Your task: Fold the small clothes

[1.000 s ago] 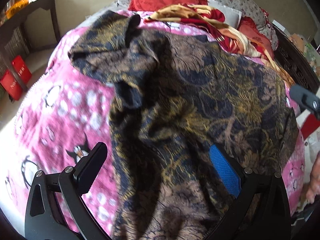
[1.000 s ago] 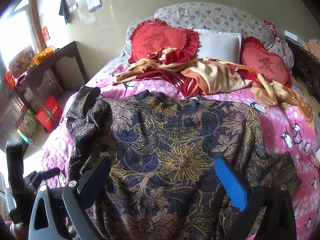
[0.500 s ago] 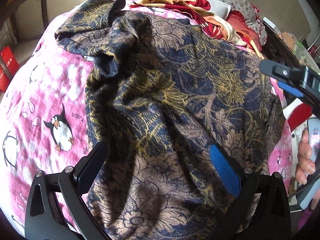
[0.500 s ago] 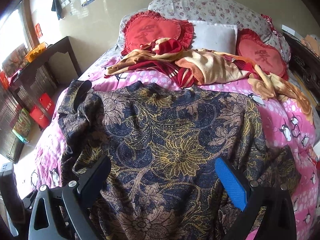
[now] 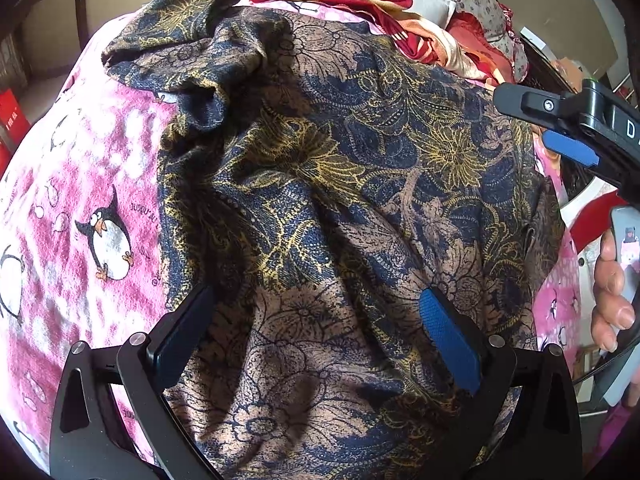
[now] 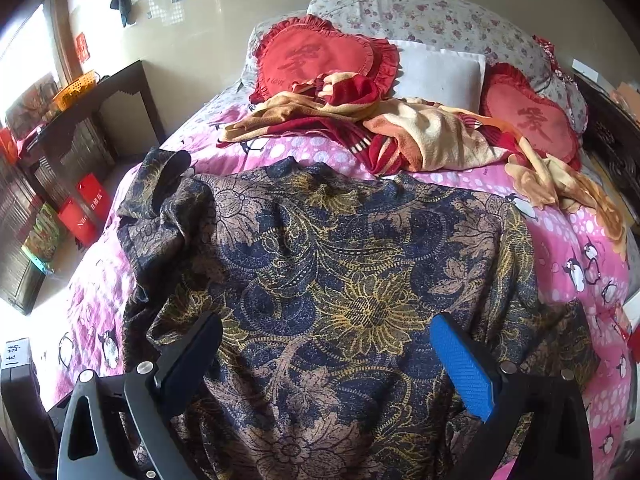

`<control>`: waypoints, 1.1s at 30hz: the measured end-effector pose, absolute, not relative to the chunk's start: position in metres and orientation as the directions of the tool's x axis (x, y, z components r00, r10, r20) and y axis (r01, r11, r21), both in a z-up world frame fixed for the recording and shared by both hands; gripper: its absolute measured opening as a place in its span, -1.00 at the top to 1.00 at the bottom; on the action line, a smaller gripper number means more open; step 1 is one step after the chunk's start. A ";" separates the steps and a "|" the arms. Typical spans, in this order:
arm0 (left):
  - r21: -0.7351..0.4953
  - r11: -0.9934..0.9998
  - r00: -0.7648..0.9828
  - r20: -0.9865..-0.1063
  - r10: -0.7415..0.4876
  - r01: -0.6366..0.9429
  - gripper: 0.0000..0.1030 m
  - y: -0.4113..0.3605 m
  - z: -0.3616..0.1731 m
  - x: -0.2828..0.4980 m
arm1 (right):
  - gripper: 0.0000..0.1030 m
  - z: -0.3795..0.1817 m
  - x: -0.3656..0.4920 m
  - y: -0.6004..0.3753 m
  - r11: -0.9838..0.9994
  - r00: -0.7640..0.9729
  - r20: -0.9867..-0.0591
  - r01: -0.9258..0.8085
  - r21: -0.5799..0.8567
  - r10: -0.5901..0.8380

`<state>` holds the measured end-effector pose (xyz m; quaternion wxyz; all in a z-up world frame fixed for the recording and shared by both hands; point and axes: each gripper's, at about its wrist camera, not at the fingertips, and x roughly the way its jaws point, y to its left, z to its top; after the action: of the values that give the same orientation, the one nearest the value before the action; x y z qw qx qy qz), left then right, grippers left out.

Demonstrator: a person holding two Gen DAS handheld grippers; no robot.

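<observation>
A dark blue, gold and brown floral shirt lies spread on the pink penguin bedspread, its left sleeve bunched at the far left. It also shows in the right wrist view. My left gripper is open and empty, hovering over the shirt's near hem. My right gripper is open and empty over the shirt's lower middle. The right gripper also shows at the right edge of the left wrist view.
A red and cream blanket lies crumpled behind the shirt. Two red heart cushions and pillows lean at the headboard. A dark side table and red bags stand left of the bed. A hand holds the right gripper's handle.
My left gripper has moved forward and right over the shirt's lower part. The right gripper has come into the left view's right edge. Both stay open.
</observation>
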<state>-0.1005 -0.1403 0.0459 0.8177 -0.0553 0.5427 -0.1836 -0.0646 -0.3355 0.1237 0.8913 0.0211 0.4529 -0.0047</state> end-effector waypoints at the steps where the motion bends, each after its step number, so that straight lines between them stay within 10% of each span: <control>1: -0.288 0.928 0.345 -0.868 -0.358 0.238 -0.99 -0.140 0.046 -0.100 | -1.00 0.124 -0.064 -0.334 0.999 0.589 -0.808 0.026 0.033 0.011; 33: -0.185 0.983 0.477 -0.865 -0.155 -0.016 -0.99 -0.031 0.041 -0.019 | -0.57 0.085 0.142 -0.182 0.922 0.522 -0.762 -0.170 0.348 0.384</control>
<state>-0.0187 -0.0306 0.0413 0.8553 -0.0836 0.5098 -0.0407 0.1416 -0.1816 0.0853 0.8646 0.1157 0.4620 0.1602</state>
